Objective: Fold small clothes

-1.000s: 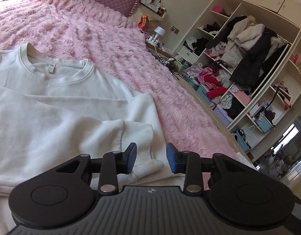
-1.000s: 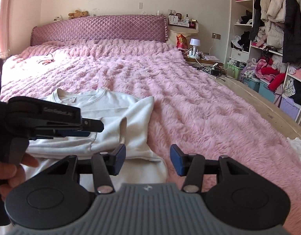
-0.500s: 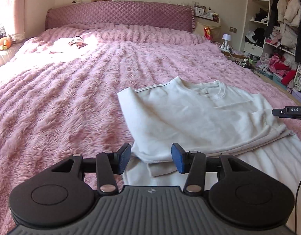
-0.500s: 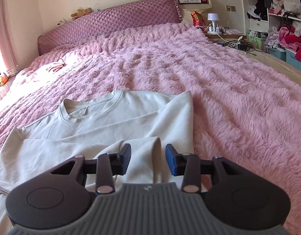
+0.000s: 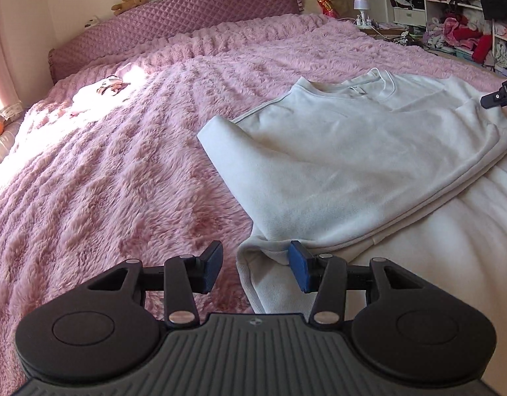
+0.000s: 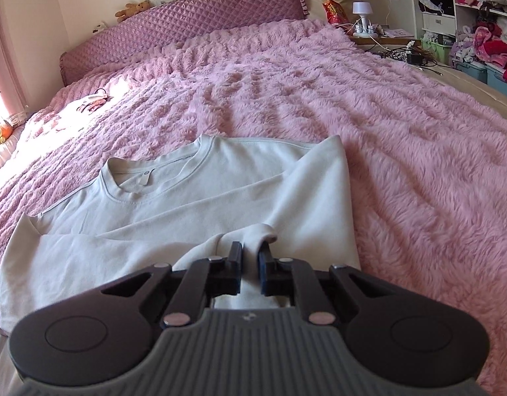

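A white sweatshirt [image 5: 352,151] lies flat on the pink fluffy bedspread [image 5: 105,181], neck toward the headboard and one sleeve folded across its front. My left gripper [image 5: 255,260] is open at the shirt's near left corner; a bunched bit of hem sits between the blue pads, which do not press on it. My right gripper [image 6: 250,260] is at the shirt's [image 6: 187,204] near right side. Its jaws are closing, and a raised fold of white fabric is pinched between the pads. The right gripper's tip [image 5: 499,97] shows at the right edge of the left wrist view.
A white sheet [image 5: 451,264] lies under the shirt's near edge. A quilted purple headboard [image 6: 187,23] with a teddy bear [image 6: 134,8] stands at the far end. A nightstand with a lamp [image 6: 360,11] and open shelves stuffed with clothes [image 6: 484,33] line the right side.
My left gripper swung from the shirt's right side across to its near left corner. My right gripper came down to the near right edge and closed on a fold of fabric.
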Demonstrator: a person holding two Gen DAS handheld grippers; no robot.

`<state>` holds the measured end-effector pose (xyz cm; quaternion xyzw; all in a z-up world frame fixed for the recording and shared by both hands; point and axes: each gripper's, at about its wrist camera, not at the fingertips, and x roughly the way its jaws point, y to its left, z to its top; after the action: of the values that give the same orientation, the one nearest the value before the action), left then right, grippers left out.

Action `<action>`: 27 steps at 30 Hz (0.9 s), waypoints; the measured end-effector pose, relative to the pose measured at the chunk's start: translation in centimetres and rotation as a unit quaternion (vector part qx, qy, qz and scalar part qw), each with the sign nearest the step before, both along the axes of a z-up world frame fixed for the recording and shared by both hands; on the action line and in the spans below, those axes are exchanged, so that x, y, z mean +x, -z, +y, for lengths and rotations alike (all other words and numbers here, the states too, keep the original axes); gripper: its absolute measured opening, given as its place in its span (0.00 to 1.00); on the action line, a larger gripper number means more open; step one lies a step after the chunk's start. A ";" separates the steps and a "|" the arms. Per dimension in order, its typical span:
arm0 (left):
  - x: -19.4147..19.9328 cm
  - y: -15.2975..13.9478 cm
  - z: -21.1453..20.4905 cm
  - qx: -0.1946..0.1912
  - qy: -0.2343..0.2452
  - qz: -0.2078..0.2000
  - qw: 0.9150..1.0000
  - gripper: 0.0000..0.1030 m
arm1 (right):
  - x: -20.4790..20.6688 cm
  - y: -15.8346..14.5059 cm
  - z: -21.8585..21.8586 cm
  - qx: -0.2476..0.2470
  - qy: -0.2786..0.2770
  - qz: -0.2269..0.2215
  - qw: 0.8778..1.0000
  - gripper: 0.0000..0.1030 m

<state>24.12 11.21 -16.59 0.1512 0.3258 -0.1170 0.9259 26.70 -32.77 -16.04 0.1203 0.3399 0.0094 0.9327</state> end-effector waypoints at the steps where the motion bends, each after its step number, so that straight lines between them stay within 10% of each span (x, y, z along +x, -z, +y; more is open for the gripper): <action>1: -0.2 -0.2 0.2 0.007 0.004 -0.003 1.000 0.53 | -0.1 -0.1 -0.1 0.001 -0.001 -0.001 1.000 0.04; 8: -0.1 -0.3 1.6 0.050 0.011 0.002 0.999 0.53 | -0.6 -0.1 0.0 -0.006 -0.004 -0.008 1.000 0.04; 18: 1.7 1.4 -0.8 0.082 0.087 0.010 0.993 0.08 | -0.6 -0.4 -0.1 0.003 0.007 -0.003 1.000 0.02; 27: -1.7 0.0 -0.5 0.037 -0.025 -0.064 0.997 0.02 | -3.3 -3.8 -0.9 -0.009 0.047 -0.086 0.995 0.01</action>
<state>22.40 10.76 -16.64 0.1841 0.2733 -0.0717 0.9414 23.35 -33.70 -12.28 0.1267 0.2530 -0.0270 0.9588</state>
